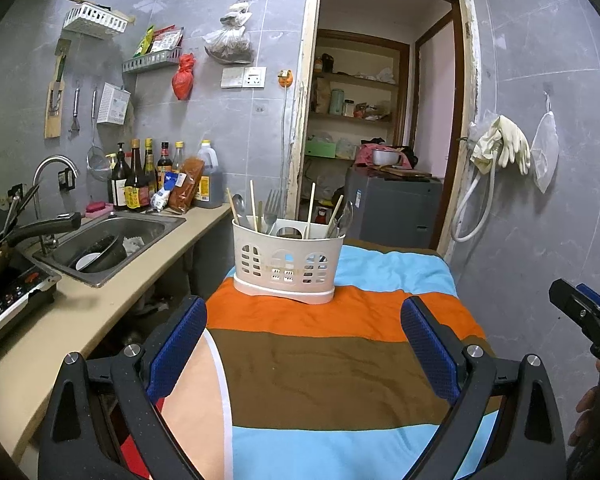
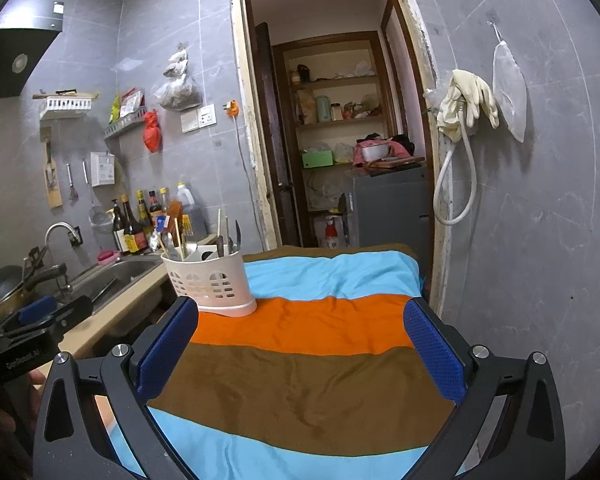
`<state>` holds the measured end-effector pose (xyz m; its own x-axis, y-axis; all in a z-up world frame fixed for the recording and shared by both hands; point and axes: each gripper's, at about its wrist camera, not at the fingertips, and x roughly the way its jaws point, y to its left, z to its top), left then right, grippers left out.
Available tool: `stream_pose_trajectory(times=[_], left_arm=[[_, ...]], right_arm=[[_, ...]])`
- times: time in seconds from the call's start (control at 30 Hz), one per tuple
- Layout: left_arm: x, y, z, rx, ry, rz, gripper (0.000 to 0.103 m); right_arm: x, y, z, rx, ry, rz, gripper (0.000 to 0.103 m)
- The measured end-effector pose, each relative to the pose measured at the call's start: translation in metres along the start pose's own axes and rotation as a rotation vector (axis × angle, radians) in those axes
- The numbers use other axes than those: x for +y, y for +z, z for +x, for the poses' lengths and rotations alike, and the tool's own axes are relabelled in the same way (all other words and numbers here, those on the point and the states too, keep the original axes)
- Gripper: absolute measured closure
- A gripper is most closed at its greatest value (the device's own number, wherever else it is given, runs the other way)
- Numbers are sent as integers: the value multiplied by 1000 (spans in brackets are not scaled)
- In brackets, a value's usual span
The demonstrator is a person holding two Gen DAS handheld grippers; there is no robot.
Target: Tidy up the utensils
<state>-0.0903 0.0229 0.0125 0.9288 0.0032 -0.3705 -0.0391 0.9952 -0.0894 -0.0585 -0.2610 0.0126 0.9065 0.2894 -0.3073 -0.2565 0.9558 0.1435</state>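
A white plastic caddy (image 1: 285,261), oval in plan with arched and square cut-outs through its wall, stands upright on a flared base at the far part of a soft, slightly rumpled striped cloth (image 1: 320,368) in bands of sky blue, orange and brown. Inside it, divided into compartments, stand pale wooden chopsticks (image 1: 253,205), a steel fork (image 1: 273,204) with its tines up and a spoon (image 1: 238,204) with a rounded, shiny bowl; which compartment each sits in is hard to tell from here. The left gripper (image 1: 303,344) hangs over the near end of the cloth with its two fingers spread wide, their blue pads (image 1: 178,346) dimpled like mesh, and nothing lies between them. The right gripper (image 2: 301,348) is equally wide apart and empty above the brown band, well short of the caddy, which in its view sits to the left, close to the cloth's left edge. To the left runs a smooth beige counter (image 1: 100,312) with a stainless steel sink (image 1: 112,240) set into it, dark glass sauce bottles (image 1: 134,178) lined against the grey tiled wall (image 1: 228,120). Cream rubber gloves (image 2: 470,98) droop limply from a hook by the door frame.
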Motion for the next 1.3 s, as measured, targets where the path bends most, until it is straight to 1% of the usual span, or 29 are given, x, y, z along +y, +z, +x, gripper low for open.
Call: stream_pose_trajectory(times=[0.47,1.3], left_arm=[[2,1,4,7,2,-3,8],[4,1,7,5,7,-1,8]], right_arm=[[-5,0,8,16,12,2,0],[-3,0,7,15,9,4,0]])
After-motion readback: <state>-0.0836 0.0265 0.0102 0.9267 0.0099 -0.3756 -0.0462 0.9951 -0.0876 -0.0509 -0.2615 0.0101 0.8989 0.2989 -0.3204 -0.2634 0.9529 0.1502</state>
